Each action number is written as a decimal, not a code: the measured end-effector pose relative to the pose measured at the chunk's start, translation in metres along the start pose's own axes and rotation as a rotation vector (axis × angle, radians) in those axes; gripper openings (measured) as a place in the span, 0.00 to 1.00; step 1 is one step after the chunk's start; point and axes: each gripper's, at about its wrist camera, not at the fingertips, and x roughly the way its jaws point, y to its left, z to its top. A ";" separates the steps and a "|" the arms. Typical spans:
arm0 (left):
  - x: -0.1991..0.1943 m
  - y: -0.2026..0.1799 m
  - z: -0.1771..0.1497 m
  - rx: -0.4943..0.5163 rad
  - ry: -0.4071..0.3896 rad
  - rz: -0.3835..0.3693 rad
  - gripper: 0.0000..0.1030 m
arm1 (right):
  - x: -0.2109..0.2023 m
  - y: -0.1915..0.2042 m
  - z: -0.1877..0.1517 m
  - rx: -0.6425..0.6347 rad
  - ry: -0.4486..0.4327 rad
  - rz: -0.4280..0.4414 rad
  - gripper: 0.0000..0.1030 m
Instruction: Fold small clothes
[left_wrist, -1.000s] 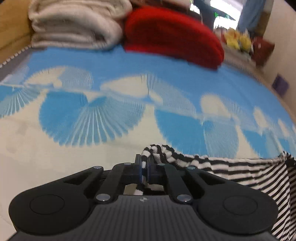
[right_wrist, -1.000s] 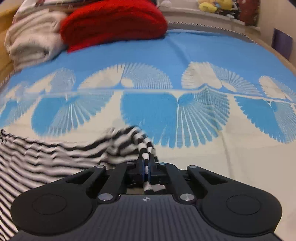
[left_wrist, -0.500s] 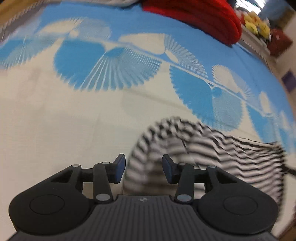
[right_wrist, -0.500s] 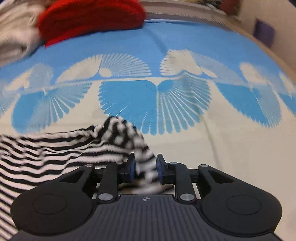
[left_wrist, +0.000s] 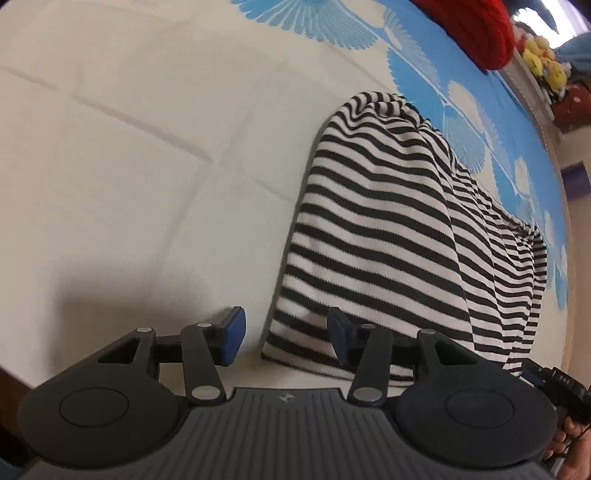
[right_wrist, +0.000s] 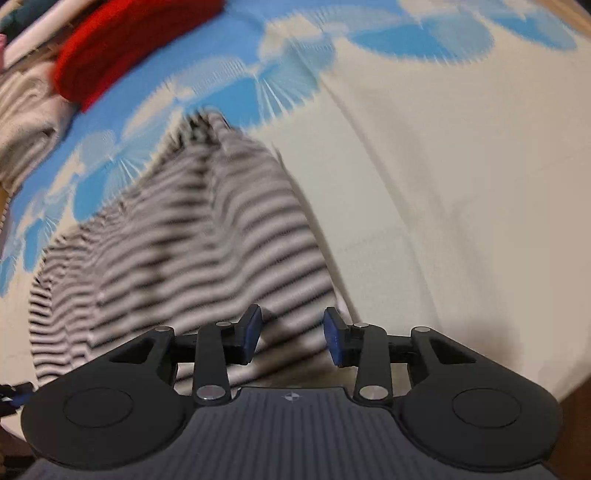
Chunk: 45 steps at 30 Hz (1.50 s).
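On the bed (left_wrist: 129, 166), near its front edge: striped top (left_wrist: 376, 229) lying doubled over, one layer draped on another, so apparently one fold made; more folds and smoothing probably left. Black-and-white stripes, soft knit, rumpled at the far end, hem toward the cameras. Left gripper (left_wrist: 284, 332) with jaws wide apart, holding nothing, one pad over the hem. Right gripper (right_wrist: 291, 334) likewise spread, empty, above the blurred cloth.
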 end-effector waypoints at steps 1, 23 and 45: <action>0.003 -0.002 0.001 0.021 0.008 0.011 0.51 | 0.002 -0.001 -0.002 -0.006 0.003 0.000 0.38; -0.017 -0.007 -0.017 0.193 -0.099 0.131 0.25 | -0.031 -0.052 -0.009 0.079 -0.074 0.084 0.03; 0.001 -0.017 -0.014 0.274 -0.039 0.171 0.03 | -0.031 -0.033 0.005 -0.014 -0.067 0.131 0.04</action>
